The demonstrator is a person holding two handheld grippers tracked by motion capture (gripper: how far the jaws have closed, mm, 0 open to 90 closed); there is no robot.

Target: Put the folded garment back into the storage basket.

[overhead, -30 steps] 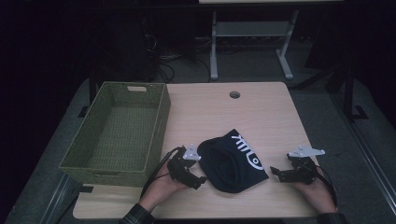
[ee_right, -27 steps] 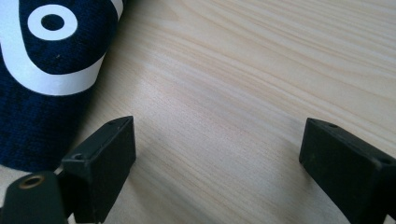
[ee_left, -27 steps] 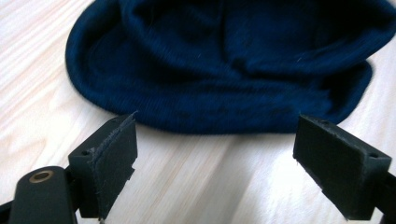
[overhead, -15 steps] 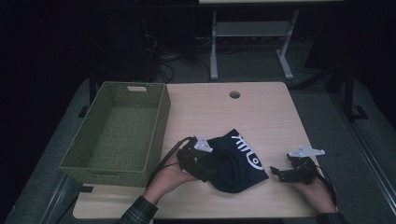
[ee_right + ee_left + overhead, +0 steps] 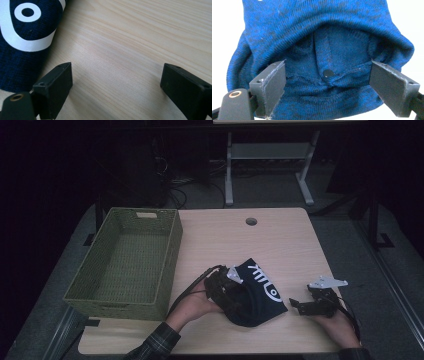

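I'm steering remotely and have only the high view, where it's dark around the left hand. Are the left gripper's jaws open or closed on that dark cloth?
Observer: Open. In the left gripper view the left gripper has its jaws spread wide, with the blue knit cloth between and beyond them, not pinched.
Operator: Anything on the cloth I should know about?
Observer: A small dark snap button sits on a seam strip roughly midway between the jaws.
Operator: And the right gripper, is it touching the cloth?
Observer: The right gripper is open over the bare wooden table; the cloth's white ring print lies beyond its left jaw, and I see no contact.
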